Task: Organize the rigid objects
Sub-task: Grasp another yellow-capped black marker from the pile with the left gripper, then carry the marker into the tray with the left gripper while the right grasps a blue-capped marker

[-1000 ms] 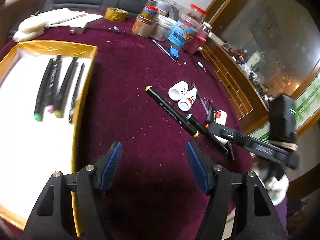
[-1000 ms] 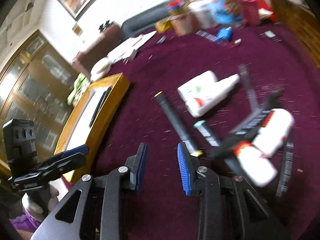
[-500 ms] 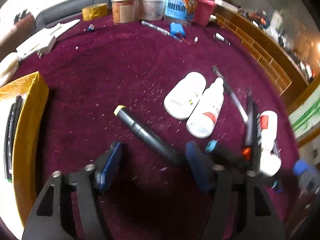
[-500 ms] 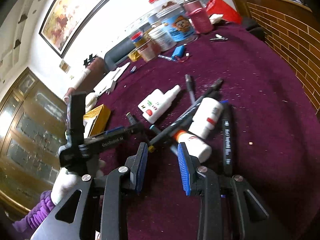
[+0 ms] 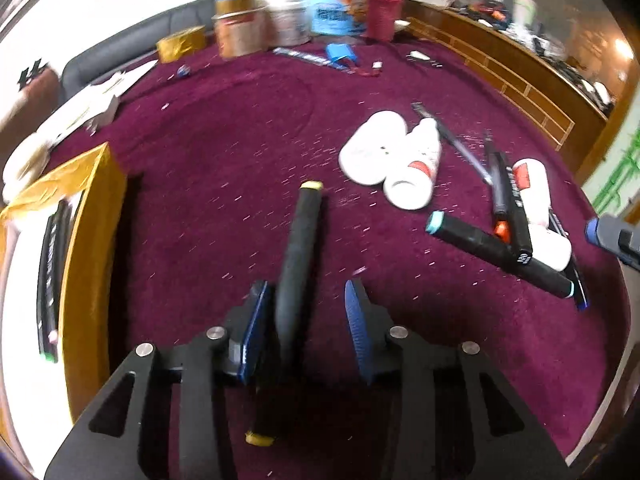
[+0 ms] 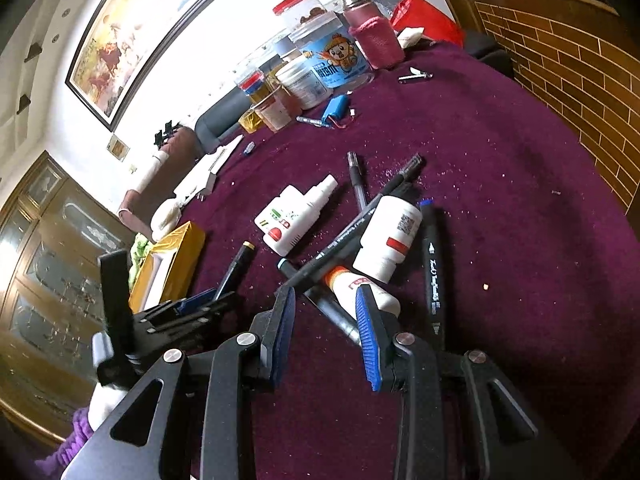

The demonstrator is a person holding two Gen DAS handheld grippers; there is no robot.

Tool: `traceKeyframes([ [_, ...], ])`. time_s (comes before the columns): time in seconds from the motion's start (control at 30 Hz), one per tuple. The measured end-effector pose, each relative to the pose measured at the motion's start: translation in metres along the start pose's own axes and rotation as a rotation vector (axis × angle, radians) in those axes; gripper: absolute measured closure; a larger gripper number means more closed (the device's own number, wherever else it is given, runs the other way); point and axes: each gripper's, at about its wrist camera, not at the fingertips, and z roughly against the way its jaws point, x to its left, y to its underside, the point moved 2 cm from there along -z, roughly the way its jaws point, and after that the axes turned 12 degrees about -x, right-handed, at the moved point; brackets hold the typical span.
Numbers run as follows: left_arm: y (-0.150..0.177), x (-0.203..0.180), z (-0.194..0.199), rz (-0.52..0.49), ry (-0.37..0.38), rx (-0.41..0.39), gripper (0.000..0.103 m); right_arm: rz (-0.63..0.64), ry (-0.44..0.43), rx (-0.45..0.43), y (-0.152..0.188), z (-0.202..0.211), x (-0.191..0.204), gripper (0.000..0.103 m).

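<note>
Left claw (image 5: 308,312) spread, black marker (image 5: 298,264) lying between, against left pad; right claw (image 6: 326,320) spread above pile of markers (image 6: 332,248).

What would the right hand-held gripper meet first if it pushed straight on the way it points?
Probably the teal-capped black marker that crosses the gap of the open right hand-held gripper, with the orange-tipped white bottle just behind it. Depth is uncertain through the fisheye.

Left view motion-blurred; right sharp; fisheye-warped edges.
</note>
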Motion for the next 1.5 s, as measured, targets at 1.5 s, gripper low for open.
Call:
traceKeyframes([
  [1.5,0.033,0.111,0.134,0.444,0.385,-0.216,0.091,0.034,0.228,-0.073,-0.003,0.025,-0.013,0.09],
])
